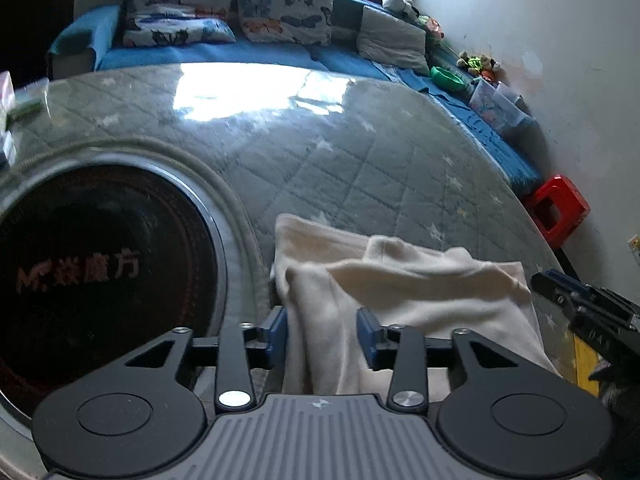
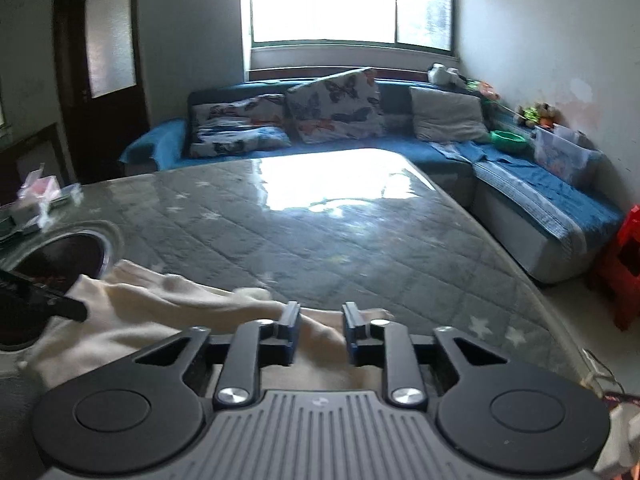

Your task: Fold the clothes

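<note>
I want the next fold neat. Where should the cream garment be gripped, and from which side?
Probably the cream garment at its near edge, approached from the near side, one gripper per end. The cloth already lies between both open jaws, the left gripper and the right gripper.

The cream garment (image 1: 400,292) is soft, fuzzy cloth, matt and creased. Under it the bench (image 1: 320,152) shows grey quilted fabric beneath a glossy clear sheet that mirrors the window. At nine o'clock sits a dark, shiny round panel (image 1: 100,264). The left tongs (image 1: 322,332) look matt black plastic with blue pads and bright metal rivets.
</note>
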The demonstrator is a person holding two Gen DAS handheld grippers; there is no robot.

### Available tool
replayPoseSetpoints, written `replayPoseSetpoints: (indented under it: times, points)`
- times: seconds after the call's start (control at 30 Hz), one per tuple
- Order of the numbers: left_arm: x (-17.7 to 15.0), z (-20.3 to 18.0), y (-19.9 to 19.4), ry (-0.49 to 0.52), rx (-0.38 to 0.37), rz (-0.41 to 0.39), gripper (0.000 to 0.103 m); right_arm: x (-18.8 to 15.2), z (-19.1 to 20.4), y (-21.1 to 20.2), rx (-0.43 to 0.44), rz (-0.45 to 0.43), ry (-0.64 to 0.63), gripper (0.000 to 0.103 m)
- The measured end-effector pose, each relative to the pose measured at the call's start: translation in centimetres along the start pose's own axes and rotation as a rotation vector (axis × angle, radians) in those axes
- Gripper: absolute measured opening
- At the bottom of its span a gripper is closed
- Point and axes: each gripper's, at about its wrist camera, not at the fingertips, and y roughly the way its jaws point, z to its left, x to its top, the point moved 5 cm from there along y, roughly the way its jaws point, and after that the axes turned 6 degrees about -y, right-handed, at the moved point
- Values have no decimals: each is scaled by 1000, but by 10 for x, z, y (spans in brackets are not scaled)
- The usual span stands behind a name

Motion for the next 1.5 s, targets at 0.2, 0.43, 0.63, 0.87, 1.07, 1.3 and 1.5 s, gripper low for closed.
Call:
replayPoseSetpoints:
  times: [0.2,0.43,0.63,0.87,1.07,1.3,1.5]
  points:
    - [9,-18,2,65,-7,-41,46,6,24,21,45,21,-28,29]
    - [10,-29,22,107,-8,-31,46,2,32,44,42,57,-37,28]
    - [9,-29,45,112,1,-6,46,-3,35,58,32,82,-48,29]
    - [7,-30,49,117,4,-11,49,0,37,49,27,67,-67,29]
    - [7,-34,50,131,20,-26,49,-2,53,31,88,46,-90,30]
    - [5,-36,52,157,42,-42,51,-14,73,29,101,60,-150,31]
    - [5,-35,51,152,48,-46,51,-20,73,13,127,59,-127,32]
